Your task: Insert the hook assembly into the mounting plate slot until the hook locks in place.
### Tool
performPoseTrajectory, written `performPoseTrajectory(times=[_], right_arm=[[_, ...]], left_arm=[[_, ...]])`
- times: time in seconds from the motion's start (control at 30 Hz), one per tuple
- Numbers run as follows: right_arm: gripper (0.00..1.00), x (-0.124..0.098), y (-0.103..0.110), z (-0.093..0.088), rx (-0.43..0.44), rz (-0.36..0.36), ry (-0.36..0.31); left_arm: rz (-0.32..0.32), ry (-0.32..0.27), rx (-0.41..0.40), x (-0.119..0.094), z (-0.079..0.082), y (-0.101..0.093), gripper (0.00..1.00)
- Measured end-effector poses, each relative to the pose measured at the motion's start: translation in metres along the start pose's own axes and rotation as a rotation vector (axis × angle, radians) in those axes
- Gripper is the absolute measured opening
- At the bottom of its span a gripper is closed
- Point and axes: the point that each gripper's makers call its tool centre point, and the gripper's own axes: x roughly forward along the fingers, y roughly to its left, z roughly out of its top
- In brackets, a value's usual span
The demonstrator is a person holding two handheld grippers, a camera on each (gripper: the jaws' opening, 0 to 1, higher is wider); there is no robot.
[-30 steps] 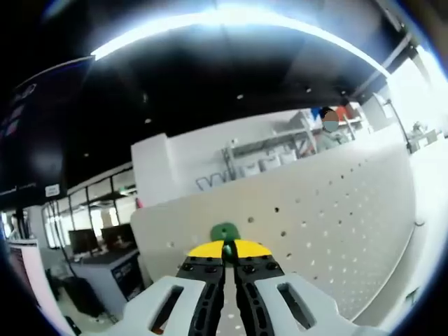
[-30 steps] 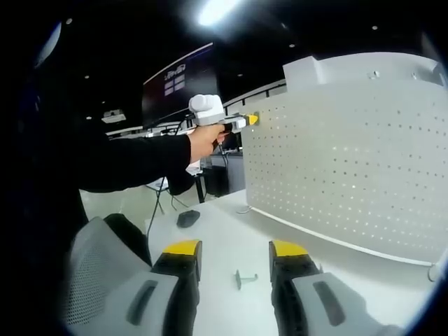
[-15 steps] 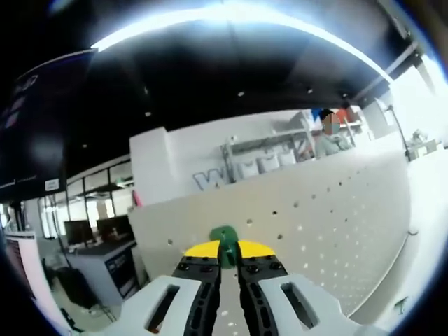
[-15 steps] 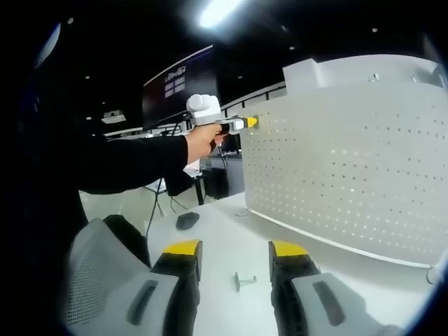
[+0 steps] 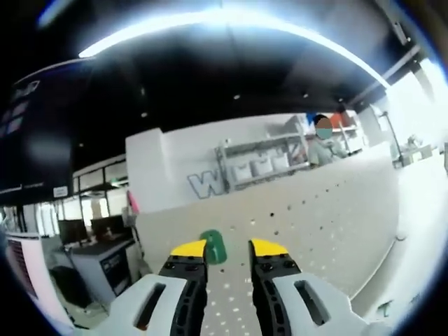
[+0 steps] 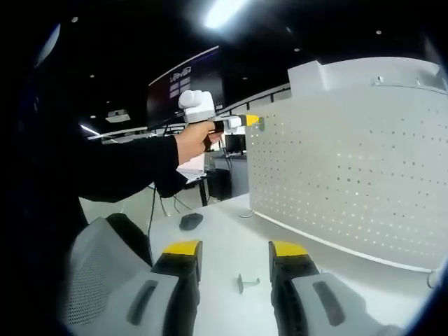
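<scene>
A green hook (image 5: pixel 213 246) sits on the white perforated mounting plate (image 5: pixel 329 210), near its upper left edge. My left gripper (image 5: pixel 229 248) is open, its yellow-tipped jaws on either side of the hook, which lies closer to the left jaw. In the right gripper view a person's hand holds that left gripper (image 6: pixel 241 122) up against the plate (image 6: pixel 350 175), with the green hook (image 6: pixel 260 123) at its tip. My right gripper (image 6: pixel 236 250) hangs open low over the white table (image 6: pixel 224 231), holding nothing. A second small hook (image 6: pixel 247 282) lies on the table between its jaws.
A dark mouse-like object (image 6: pixel 190 220) rests on the table near the plate's left end. A grey mesh chair (image 6: pixel 105 266) stands at the lower left. The person's black sleeve (image 6: pixel 119 164) spans the left side. Desks and monitors stand beyond the plate's edge (image 5: pixel 98 238).
My left gripper's jaws have opened and let go of the green hook, which stays on the plate. The right gripper has barely moved.
</scene>
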Motion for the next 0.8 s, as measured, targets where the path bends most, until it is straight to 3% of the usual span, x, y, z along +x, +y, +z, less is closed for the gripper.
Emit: performPoseTrajectory(times=[0.4,0.8], right_arm=[[0.36,-0.001,0.003,0.001,-0.012,0.008,-0.003],[0.36,-0.001,0.003,-0.001,-0.024,0.007,0.006]], left_arm=[[-0.055,-0.019,-0.058,-0.032,0.012,-0.018,0.39],[-0.112,0.002,-0.112,-0.074,-0.003,-0.04,0.5]])
